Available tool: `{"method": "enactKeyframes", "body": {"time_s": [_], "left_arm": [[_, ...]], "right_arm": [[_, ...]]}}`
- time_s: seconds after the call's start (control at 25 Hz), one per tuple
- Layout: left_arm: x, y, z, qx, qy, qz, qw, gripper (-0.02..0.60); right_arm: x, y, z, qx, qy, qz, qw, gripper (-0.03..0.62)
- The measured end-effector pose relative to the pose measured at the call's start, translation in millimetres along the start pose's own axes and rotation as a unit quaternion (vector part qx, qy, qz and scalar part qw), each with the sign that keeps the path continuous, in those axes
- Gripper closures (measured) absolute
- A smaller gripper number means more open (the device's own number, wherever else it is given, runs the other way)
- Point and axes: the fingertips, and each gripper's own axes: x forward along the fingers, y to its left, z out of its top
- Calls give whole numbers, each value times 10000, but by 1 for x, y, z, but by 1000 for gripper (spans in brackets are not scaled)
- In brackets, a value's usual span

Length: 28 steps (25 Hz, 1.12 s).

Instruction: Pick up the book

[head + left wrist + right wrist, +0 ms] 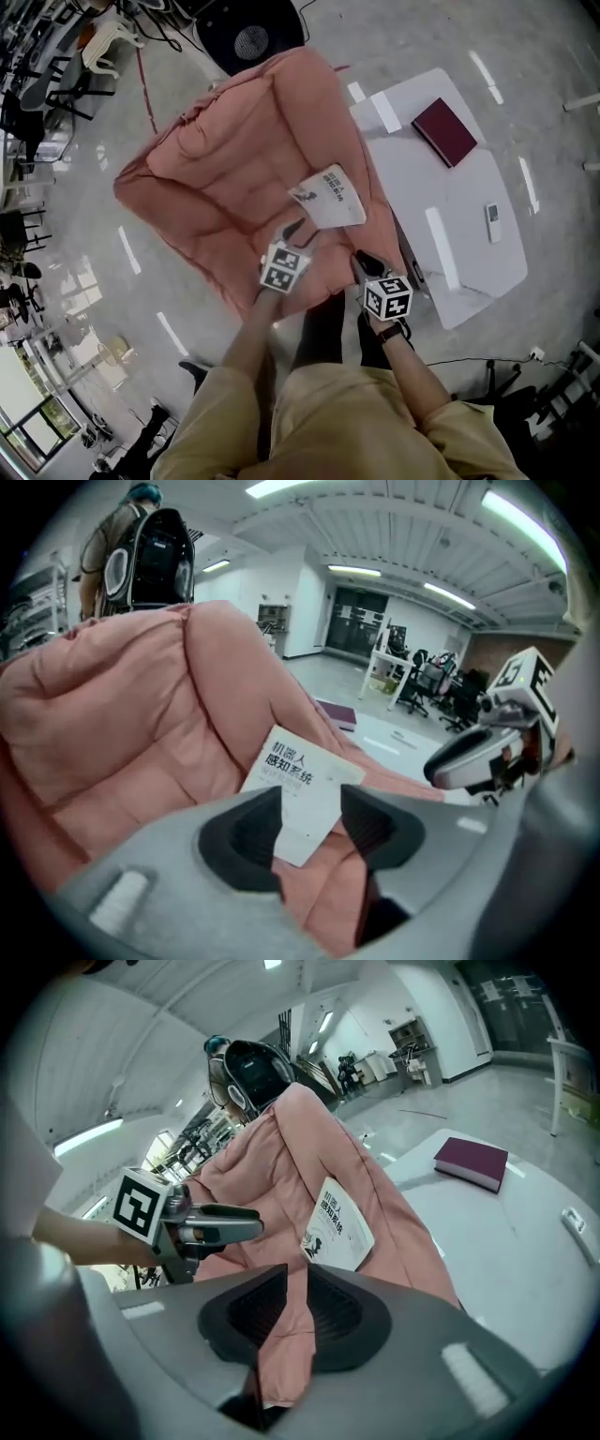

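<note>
A white paperback book (330,195) with black print lies tilted on the right side of a large pink beanbag chair (225,178). My left gripper (298,228) hovers just short of the book's near corner. Its jaws stand open, and the book (298,780) shows through the gap between them, untouched. My right gripper (359,260) is lower right of the book over the beanbag's edge, jaws shut on nothing. In the right gripper view the book (339,1227) lies ahead and slightly right, with the left gripper (246,1226) to its left.
A white table (459,234) stands right of the beanbag, bearing a maroon book (445,131) and a small white remote (493,222). A black round-fronted device (248,37) stands behind the beanbag. Grey floor surrounds everything, with chairs and desks far off.
</note>
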Motion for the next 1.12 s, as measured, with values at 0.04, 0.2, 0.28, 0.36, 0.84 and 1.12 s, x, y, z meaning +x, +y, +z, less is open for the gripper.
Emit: {"method": "enactKeyframes", "body": {"time_s": [0.04,0.2,0.28,0.36,0.84,1.12], "left_arm": [[12,9,-6,67,78,-63,9999,372],[61,39,-25,269,348,-274,9987,309],[83,52,-29,325,434,-389,9978,297],[103,65,-32,438,508,-480,9966,291],[168,105,-35,1459,784,-1402,9762,321],[174,105,-44,2144,1020,-2020,9502,381]], "right_arm": [[9,-2,0,30,20,-23,10000,534],[32,-17,-2,208,58,-133,9997,534],[43,-24,-2,252,67,-166,9995,534],[55,-29,-3,280,70,-172,9994,534],[75,-30,10,166,118,-76,9998,536],[71,-30,7,-156,347,124,9992,537]]}}
